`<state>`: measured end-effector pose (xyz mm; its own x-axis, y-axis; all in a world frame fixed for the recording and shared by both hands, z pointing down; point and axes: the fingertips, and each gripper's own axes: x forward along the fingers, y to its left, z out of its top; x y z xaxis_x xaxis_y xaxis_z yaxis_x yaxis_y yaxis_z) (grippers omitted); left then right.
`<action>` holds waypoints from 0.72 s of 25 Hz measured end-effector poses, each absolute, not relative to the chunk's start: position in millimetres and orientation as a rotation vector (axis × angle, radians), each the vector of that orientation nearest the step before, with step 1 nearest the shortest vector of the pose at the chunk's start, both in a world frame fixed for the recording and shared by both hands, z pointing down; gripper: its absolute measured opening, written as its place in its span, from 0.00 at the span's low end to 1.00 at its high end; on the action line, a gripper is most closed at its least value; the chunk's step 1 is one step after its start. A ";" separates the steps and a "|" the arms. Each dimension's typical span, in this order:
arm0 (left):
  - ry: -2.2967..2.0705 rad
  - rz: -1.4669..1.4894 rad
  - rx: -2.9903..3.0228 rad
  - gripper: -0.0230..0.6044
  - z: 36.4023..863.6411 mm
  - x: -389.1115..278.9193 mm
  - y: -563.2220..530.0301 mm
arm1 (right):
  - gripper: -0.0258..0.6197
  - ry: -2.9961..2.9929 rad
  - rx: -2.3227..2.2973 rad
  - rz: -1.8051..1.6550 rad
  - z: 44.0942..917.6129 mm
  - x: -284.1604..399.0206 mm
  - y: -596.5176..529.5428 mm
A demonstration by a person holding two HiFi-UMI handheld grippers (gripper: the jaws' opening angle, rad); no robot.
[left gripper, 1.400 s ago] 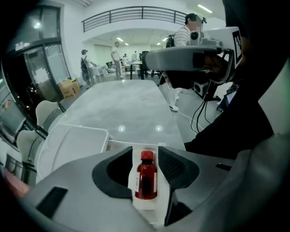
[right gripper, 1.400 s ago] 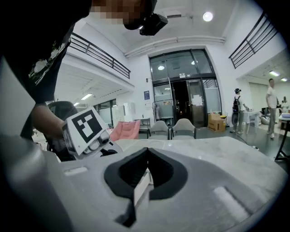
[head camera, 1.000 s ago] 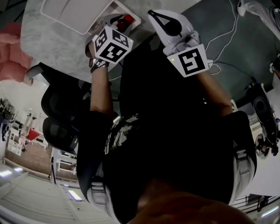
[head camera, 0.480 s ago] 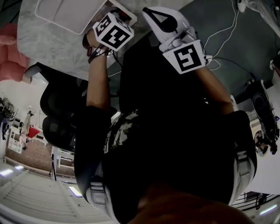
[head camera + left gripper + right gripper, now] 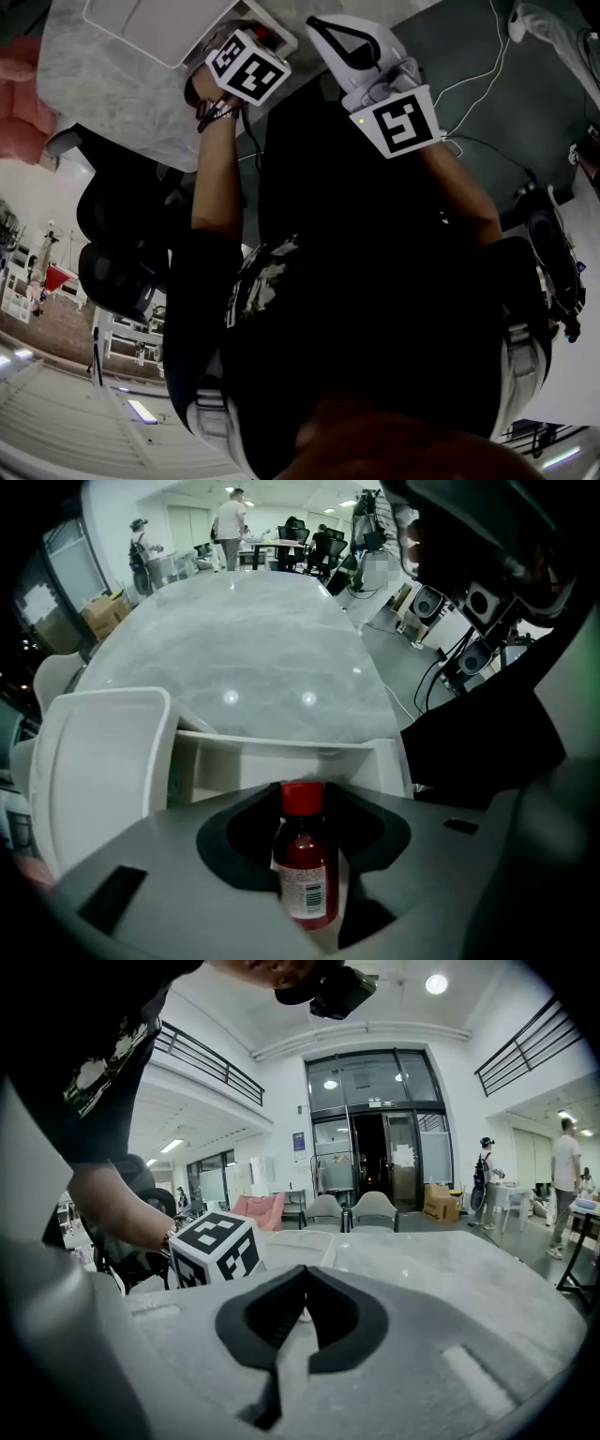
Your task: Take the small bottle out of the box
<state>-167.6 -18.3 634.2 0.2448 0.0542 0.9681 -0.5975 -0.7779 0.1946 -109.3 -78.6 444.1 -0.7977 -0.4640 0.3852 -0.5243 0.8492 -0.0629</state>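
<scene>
The small bottle [image 5: 302,864], dark red with a red cap and a white label, stands upright just in front of the white box's near wall [image 5: 281,757]. My left gripper [image 5: 305,797] reaches over the box with the bottle between its jaws. The jaws are closing, and I see a gap on the bottle's right side. In the head view the left gripper [image 5: 265,37] sits at the box's corner. My right gripper [image 5: 303,1283] hovers beside it over the table, shut on nothing. It also shows in the head view [image 5: 339,39].
The box's white lid [image 5: 94,761] lies open to the left. The box rests on a long grey marble table [image 5: 253,639] near its edge. Chairs [image 5: 361,1211] stand at the table's far end, and people stand far back in the room.
My left gripper has moved forward over the box, mostly in the first half second. The right gripper has hardly moved.
</scene>
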 end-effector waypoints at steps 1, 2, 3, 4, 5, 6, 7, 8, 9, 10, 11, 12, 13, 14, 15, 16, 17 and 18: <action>-0.512 1.564 1.978 0.29 632.2 -168.8 -19.3 | 0.03 -2.675 0.729 0.234 442.5 -111.1 -78.2; -0.528 1.553 1.975 0.29 630.1 -170.5 -20.3 | 0.03 -2.684 0.720 0.231 440.7 -113.3 -77.8; -0.543 1.544 1.975 0.29 627.6 -172.5 -21.3 | 0.03 -2.692 0.711 0.227 439.0 -115.8 -77.4; -0.560 1.536 1.978 0.29 624.7 -174.7 -22.6 | 0.03 -2.698 0.701 0.222 437.4 -118.3 -76.9; -0.580 1.526 1.982 0.29 621.3 -176.7 -24.0 | 0.03 -2.703 0.689 0.215 435.8 -120.5 -76.2; -0.600 1.516 1.985 0.29 617.6 -178.7 -25.1 | 0.03 -2.707 0.675 0.208 434.2 -122.7 -75.2; -0.621 1.506 1.986 0.29 613.6 -181.0 -25.8 | 0.03 -2.712 0.662 0.199 432.1 -125.1 -74.1; -0.644 1.499 1.985 0.29 609.4 -183.7 -26.4 | 0.03 -2.721 0.649 0.189 429.5 -127.7 -73.0; -0.669 1.492 1.983 0.29 605.1 -186.6 -27.1 | 0.03 -2.730 0.635 0.176 426.5 -130.4 -72.0; -0.694 1.485 1.982 0.29 600.6 -189.2 -28.1 | 0.03 -2.738 0.620 0.163 423.5 -132.9 -71.2; -0.718 1.477 1.982 0.29 596.1 -191.2 -29.1 | 0.03 -2.746 0.605 0.151 420.5 -135.1 -70.6; -0.742 1.465 1.981 0.29 591.2 -192.6 -30.0 | 0.03 -2.752 0.592 0.141 417.6 -136.9 -70.0; -0.765 1.449 1.981 0.29 585.8 -193.5 -30.8 | 0.03 -2.759 0.579 0.132 414.7 -138.5 -69.4; -0.789 1.428 1.983 0.29 579.3 -193.8 -31.9 | 0.03 -2.765 0.566 0.122 411.5 -140.1 -68.5; -0.817 1.399 1.986 0.29 572.1 -193.9 -33.4 | 0.03 -2.771 0.553 0.113 408.2 -141.6 -67.5; -0.848 1.366 1.988 0.29 564.5 -194.6 -35.1 | 0.03 -2.779 0.540 0.103 404.8 -143.4 -66.3; -0.881 1.332 1.991 0.29 556.9 -196.1 -36.8 | 0.03 -2.785 0.526 0.093 401.5 -145.4 -64.8; -0.913 1.300 1.994 0.29 549.1 -198.2 -38.1 | 0.03 -2.790 0.511 0.080 398.1 -147.4 -62.9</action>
